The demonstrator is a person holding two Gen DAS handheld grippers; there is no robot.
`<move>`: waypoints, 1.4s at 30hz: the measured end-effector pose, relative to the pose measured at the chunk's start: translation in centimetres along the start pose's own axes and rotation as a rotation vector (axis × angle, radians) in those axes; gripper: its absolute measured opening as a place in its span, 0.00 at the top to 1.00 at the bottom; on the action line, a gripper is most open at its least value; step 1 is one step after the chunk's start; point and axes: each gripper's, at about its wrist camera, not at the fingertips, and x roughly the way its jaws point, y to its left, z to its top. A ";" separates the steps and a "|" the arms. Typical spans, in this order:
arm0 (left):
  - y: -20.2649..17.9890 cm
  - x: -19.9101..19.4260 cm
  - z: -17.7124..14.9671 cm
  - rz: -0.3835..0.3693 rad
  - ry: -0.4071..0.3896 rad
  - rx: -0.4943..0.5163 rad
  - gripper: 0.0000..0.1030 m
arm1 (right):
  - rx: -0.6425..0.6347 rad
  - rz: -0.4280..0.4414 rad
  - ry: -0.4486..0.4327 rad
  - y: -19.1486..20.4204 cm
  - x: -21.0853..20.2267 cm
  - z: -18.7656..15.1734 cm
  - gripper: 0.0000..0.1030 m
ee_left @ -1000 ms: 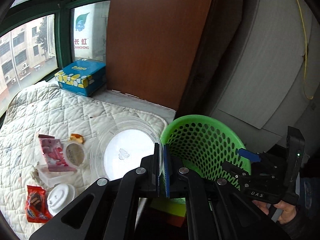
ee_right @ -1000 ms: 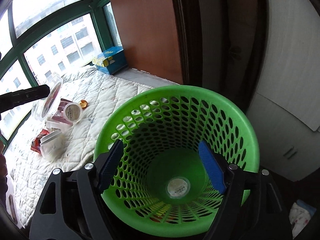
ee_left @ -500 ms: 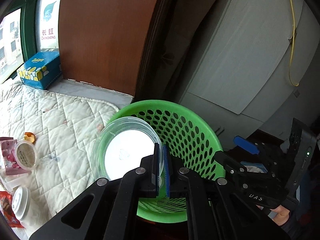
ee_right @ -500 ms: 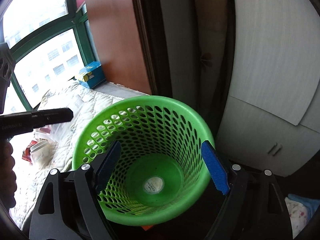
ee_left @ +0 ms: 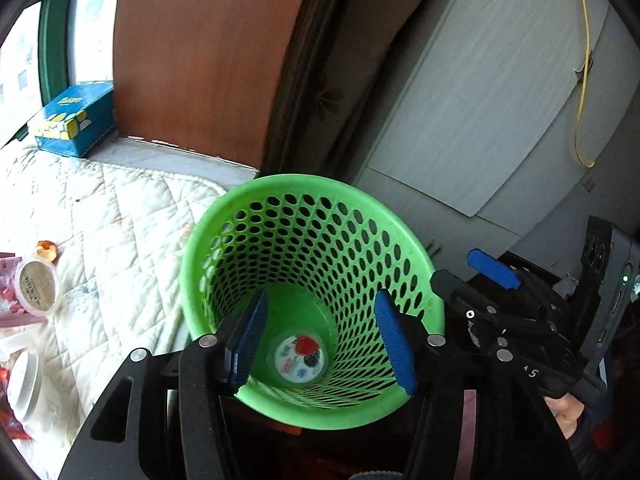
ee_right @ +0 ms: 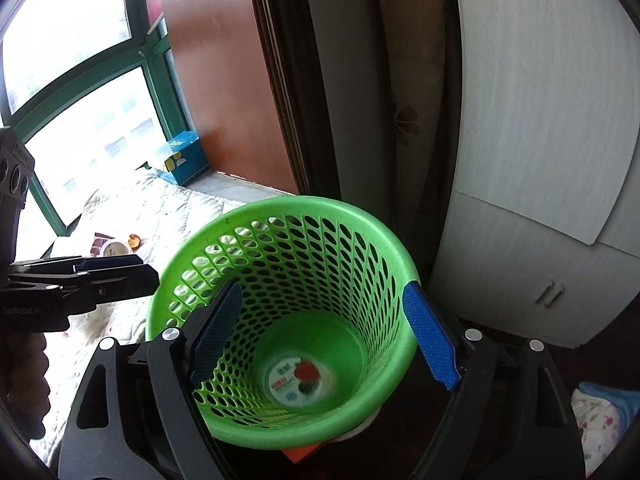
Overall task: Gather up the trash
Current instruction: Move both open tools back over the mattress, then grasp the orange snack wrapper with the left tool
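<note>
The clear lid (ee_left: 299, 354) is lying flat at the bottom of the green basket (ee_left: 412, 240), printed label with a red fruit picture facing up. From the right wrist view the lid (ee_right: 298, 384) sits a bit left of centre on the basket (ee_right: 360, 216) floor.

The left gripper (ee_left: 320, 336) hangs right over the basket mouth with its 2 blue pads spread wide and nothing between them, so the lid shows straight down through the gap. The right gripper (ee_right: 324, 336) is over the basket too, also spread wide and holding nothing, lid below and between its pads. In the left view the right gripper (ee_left: 492, 276) pokes in from the right, just past the rim. In the right view the left gripper (ee_right: 108, 270) comes in from the left at the rim, side-on.

The basket stands beside a white quilt (ee_left: 112, 208). More trash is on the quilt, well apart from the basket: a round tub (ee_left: 38, 286) with a pale label, a small orange scrap (ee_left: 47, 249) just beyond it, a white cup lid (ee_left: 22, 378) near the bottom edge, plus some pink and red wrappers at the far left that are cut off by the frame. A blue box (ee_left: 76, 120) with a yellow pattern sits on the sill at the far end of the quilt, by the green-framed window (ee_right: 80, 80).

Behind the basket there's a brown wood panel (ee_left: 200, 52), and a grey cabinet (ee_left: 492, 112) with a yellow cord (ee_left: 584, 92) hanging down it.
</note>
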 end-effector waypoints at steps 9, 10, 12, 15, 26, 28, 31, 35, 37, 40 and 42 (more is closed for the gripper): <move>4.5 -4.3 -2.2 0.122 -0.075 -0.118 0.43 | -0.031 0.043 0.001 1.9 0.2 0.2 0.17; 5.0 -5.0 -2.4 0.138 -0.084 -0.134 0.42 | -0.034 0.051 0.002 2.2 0.3 0.2 0.17; 6.3 -6.1 -2.9 0.169 -0.101 -0.164 0.40 | -0.044 0.069 0.005 2.9 0.5 0.3 0.16; 8.4 -8.0 -3.8 0.221 -0.125 -0.204 0.39 | -0.065 0.091 0.008 4.2 0.8 0.4 0.15; 17.0 -13.2 -8.0 0.439 -0.159 -0.354 0.33 | -0.130 0.186 0.029 9.2 1.8 0.5 0.14; 18.9 -14.0 -9.1 0.484 -0.150 -0.383 0.33 | -0.146 0.198 0.033 10.2 1.9 0.5 0.14; 22.1 -14.8 -10.6 0.545 -0.128 -0.427 0.33 | -0.168 0.211 0.041 11.5 2.2 0.5 0.14; 25.4 -15.1 -12.4 0.597 -0.086 -0.478 0.33 | -0.183 0.236 0.057 13.2 2.8 0.6 0.14; 26.9 -14.9 -13.2 0.608 -0.062 -0.496 0.33 | -0.196 0.244 0.063 14.1 3.1 0.7 0.14; 28.6 -14.1 -14.0 0.611 -0.026 -0.509 0.33 | -0.220 0.256 0.071 15.5 3.5 0.6 0.14; 29.5 -13.6 -14.2 0.607 -0.009 -0.514 0.28 | -0.233 0.264 0.080 16.4 3.9 0.6 0.14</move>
